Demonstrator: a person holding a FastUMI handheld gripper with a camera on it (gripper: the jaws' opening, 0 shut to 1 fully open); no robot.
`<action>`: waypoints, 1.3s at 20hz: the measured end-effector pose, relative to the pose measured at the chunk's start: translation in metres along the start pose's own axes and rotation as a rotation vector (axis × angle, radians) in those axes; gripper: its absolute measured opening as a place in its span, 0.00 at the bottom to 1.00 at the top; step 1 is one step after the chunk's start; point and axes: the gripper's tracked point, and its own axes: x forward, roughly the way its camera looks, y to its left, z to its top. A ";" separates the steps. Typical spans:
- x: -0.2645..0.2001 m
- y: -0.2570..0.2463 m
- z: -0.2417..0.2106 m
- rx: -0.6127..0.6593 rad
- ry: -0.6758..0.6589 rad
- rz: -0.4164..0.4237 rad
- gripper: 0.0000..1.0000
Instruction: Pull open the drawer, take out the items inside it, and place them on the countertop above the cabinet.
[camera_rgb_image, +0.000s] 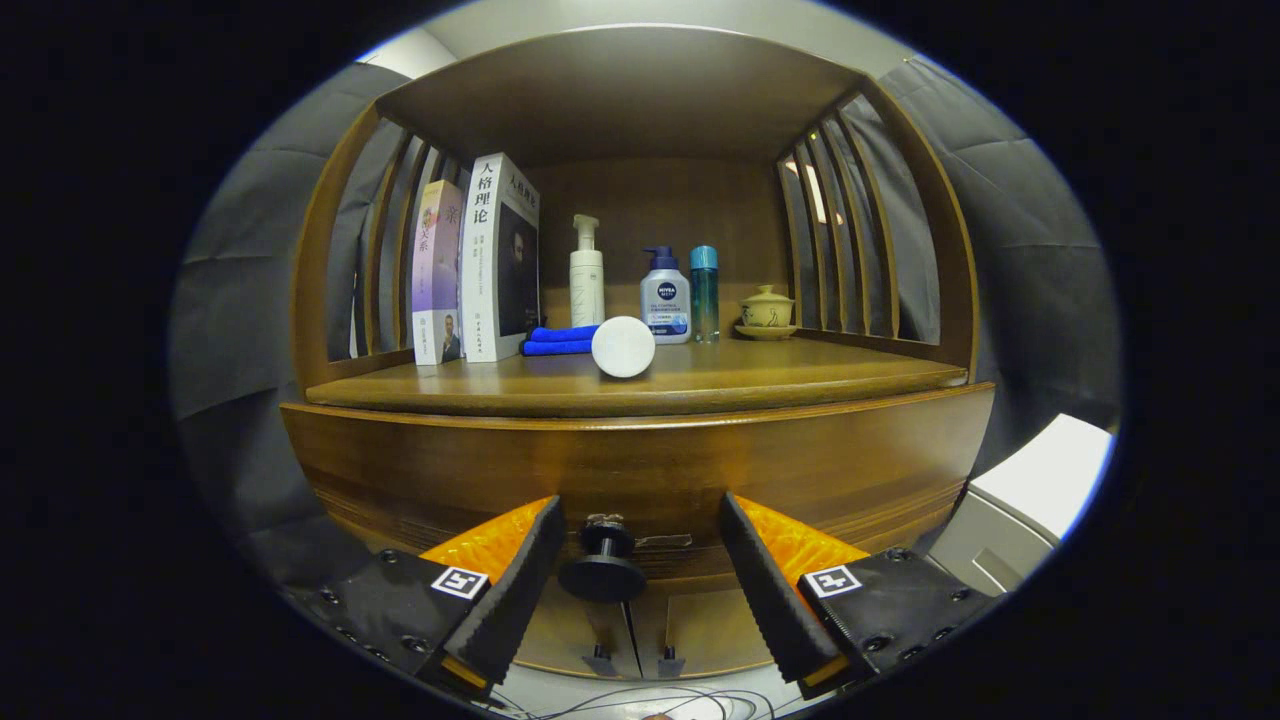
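The tool (637, 570) stands wide open, its two black serrated fingers (515, 590) flanking the round black drawer knob (603, 566), which sits between them without touching either. The closed brown wooden drawer front (640, 470) lies just beyond the fingers. Above and beyond it, the wooden desk (800, 375) carries a white round jar lying on its side (623, 346), a folded blue cloth (558, 340), two upright books (480, 265), a white pump bottle (586, 275), a white-and-blue pump bottle (665, 297), a slim teal bottle (704, 293) and a small lidded ceramic cup on a saucer (767, 311).
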 end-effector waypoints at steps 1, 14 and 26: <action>0.004 0.000 0.001 0.001 0.002 0.000 0.99; -0.044 -0.004 0.021 0.003 -0.009 -0.032 1.00; -0.185 -0.014 0.101 -0.005 -0.225 0.038 0.99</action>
